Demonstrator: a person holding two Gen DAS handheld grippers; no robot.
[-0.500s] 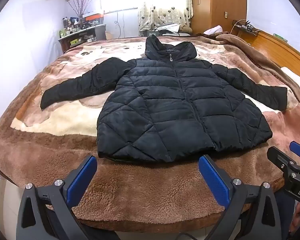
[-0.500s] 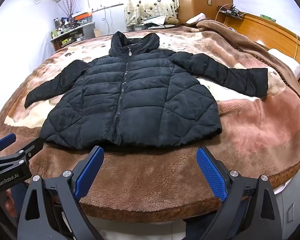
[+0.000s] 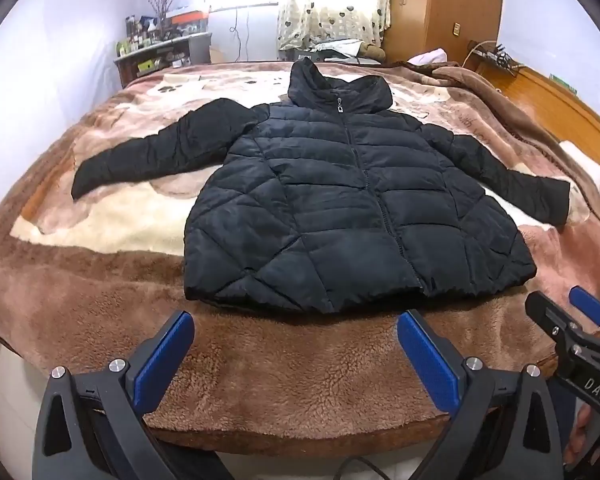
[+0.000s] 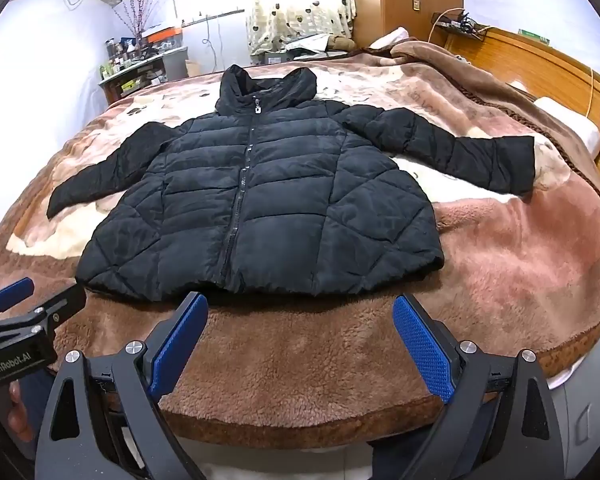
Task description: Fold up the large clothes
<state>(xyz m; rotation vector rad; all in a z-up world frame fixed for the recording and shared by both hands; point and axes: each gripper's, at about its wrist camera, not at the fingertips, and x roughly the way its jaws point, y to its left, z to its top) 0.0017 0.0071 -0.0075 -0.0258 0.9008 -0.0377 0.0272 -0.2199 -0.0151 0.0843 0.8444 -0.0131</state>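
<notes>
A black puffer jacket [image 3: 340, 208] is lying flat, zipped, on the bed [image 3: 300, 392]. The left gripper [image 3: 296, 344] and right gripper [image 4: 300, 328] are hovering spread wide, holding nothing.

Before you is a bed covered by a fuzzy brown, pink and cream blanket [image 3: 300, 380]. A black quilted puffer jacket [image 3: 340, 216] lies flat on it, zipped, sleeves spread, hem toward you; a white pillow [image 4: 572, 128] sits at its right edge.

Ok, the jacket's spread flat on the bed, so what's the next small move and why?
Probably reach the left hand-held gripper forward to the sleeve on its side, to fold it across the body. The jacket lies zipped and flat with both sleeves out, and both hand-held grippers are open, short of its hem.
</notes>
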